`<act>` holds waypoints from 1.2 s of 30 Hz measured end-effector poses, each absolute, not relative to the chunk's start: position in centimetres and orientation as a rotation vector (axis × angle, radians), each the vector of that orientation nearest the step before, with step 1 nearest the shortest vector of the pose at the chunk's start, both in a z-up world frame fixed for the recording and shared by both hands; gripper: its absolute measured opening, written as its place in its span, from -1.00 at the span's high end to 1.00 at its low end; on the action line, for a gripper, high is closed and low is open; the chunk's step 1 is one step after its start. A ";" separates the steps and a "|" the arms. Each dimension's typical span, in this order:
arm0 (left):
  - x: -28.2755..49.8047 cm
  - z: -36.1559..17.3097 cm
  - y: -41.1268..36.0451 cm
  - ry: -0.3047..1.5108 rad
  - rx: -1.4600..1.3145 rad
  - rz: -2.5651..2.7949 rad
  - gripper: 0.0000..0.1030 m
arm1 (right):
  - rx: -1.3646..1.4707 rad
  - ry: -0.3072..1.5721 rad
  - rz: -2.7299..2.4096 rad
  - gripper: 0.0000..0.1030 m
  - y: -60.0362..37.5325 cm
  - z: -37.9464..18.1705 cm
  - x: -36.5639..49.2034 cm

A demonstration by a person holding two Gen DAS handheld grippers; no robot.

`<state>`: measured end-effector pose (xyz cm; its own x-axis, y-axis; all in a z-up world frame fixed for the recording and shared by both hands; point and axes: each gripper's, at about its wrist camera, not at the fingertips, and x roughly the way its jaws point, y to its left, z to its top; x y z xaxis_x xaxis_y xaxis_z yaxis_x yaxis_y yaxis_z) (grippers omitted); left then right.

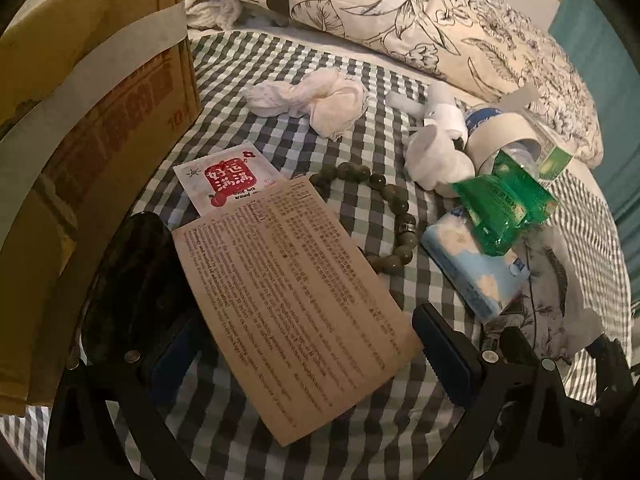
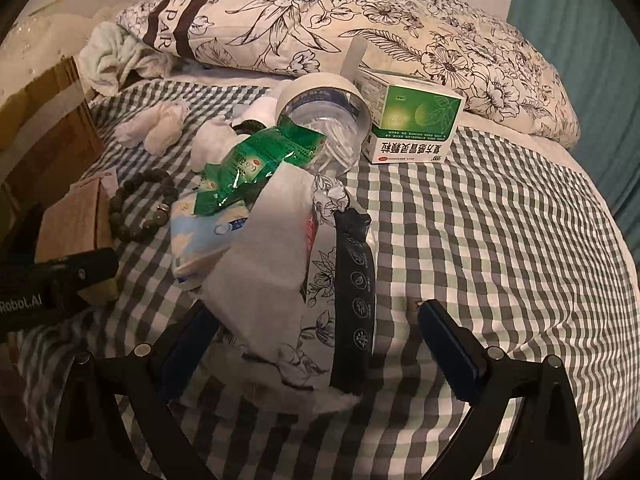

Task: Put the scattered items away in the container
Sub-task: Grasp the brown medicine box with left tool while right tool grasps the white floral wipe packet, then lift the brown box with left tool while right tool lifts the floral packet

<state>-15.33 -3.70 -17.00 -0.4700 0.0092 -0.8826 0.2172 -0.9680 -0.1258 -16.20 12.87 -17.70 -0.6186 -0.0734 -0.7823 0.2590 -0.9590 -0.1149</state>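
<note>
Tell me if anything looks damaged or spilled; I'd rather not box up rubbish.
Nothing has spilled. Two things look like rubbish: the green sachet is torn open and crumpled, lying on the blue tissue pack, and the white tissue on the checked sheet is wadded up.

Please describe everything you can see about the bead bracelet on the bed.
The bracelet is a loop of round, dark green, stone-like beads with one silvery bead. It lies flat on the checked sheet, untouched by either tool. The printed leaflet covers part of it. A tissue pack lies nearby, apart from it.
</note>
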 end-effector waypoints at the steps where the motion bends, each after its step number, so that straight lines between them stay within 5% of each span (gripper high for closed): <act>1: -15.2 -17.1 -3.7 0.317 1.554 -2.574 -0.99 | 1.269 0.326 -2.649 -0.91 12.8 -17.8 -16.3; 10: -13.8 -16.4 -4.0 0.295 1.594 -2.605 -0.82 | 1.291 0.318 -2.586 -0.15 12.3 -18.1 -16.0; 20: -11.3 -13.9 -3.9 0.262 1.507 -2.694 -0.78 | 1.294 0.258 -2.587 0.26 13.7 -16.0 -14.6; 36: -7.4 -9.8 -4.2 0.246 1.393 -2.779 -0.64 | 1.156 0.219 -2.651 0.33 15.1 -10.2 -11.4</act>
